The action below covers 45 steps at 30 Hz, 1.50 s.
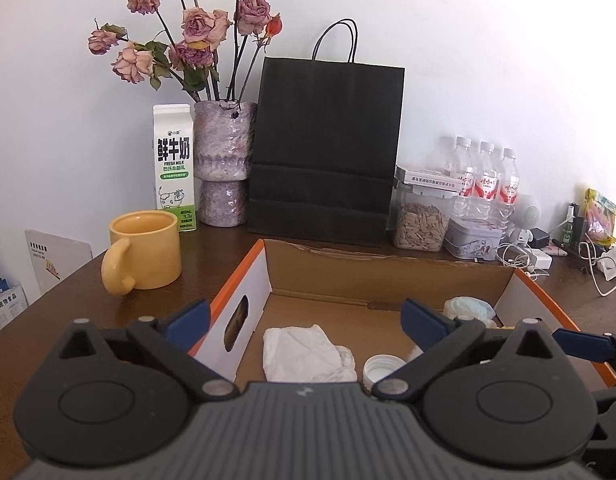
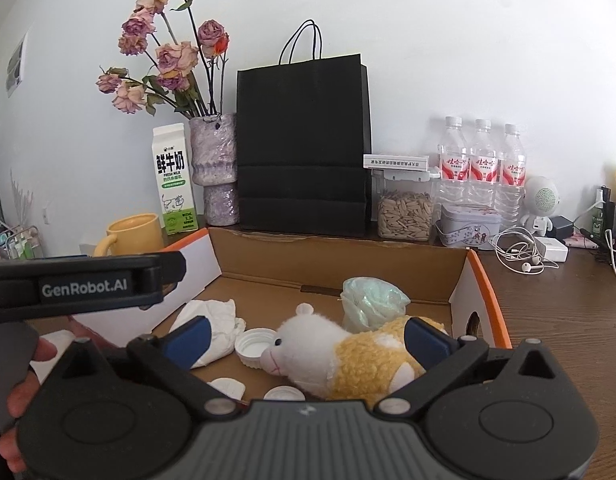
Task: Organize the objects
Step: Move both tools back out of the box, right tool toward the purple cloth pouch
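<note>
Cardboard box (image 2: 340,256) sits below my two grippers; I see the left gripper (image 1: 306,318) spread wide over crumpled tissue (image 1: 308,354), the right gripper (image 2: 306,334) gaping around, not pinching, the plush toy (image 2: 348,356).

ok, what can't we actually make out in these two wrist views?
- Plush toy: rear end hidden behind the right gripper body, right wrist view; barely visible in left wrist view.
- Black paper bag: contents hidden by its own walls, both views.
- Cardboard box: near edge hidden by left gripper body.
</note>
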Each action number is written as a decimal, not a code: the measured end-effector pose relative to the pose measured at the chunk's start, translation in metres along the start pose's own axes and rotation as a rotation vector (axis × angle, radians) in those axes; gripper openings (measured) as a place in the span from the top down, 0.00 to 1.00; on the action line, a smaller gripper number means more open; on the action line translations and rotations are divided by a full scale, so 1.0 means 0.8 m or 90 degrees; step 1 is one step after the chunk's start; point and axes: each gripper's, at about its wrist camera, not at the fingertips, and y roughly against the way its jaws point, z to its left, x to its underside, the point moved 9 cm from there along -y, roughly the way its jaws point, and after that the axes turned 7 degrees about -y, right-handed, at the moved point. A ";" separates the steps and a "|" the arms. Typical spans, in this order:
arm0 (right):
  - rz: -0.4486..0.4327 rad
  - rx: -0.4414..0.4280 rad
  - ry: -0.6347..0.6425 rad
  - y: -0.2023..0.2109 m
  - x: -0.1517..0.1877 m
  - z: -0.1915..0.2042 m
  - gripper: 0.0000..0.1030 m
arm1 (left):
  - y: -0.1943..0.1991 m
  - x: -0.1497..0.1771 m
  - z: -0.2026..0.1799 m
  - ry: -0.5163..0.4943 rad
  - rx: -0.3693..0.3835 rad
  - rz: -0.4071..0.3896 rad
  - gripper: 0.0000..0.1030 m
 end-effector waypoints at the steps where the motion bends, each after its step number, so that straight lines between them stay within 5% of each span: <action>1: -0.002 0.000 -0.001 0.001 0.000 -0.001 0.00 | 0.000 0.000 0.001 0.001 0.000 0.001 0.00; 26: -0.016 -0.024 0.018 0.089 -0.002 -0.003 0.00 | 0.078 -0.015 0.025 -0.007 0.014 -0.007 0.00; 45: 0.036 -0.036 -0.008 0.166 0.060 -0.005 0.00 | 0.150 0.054 0.050 -0.036 0.029 0.050 0.00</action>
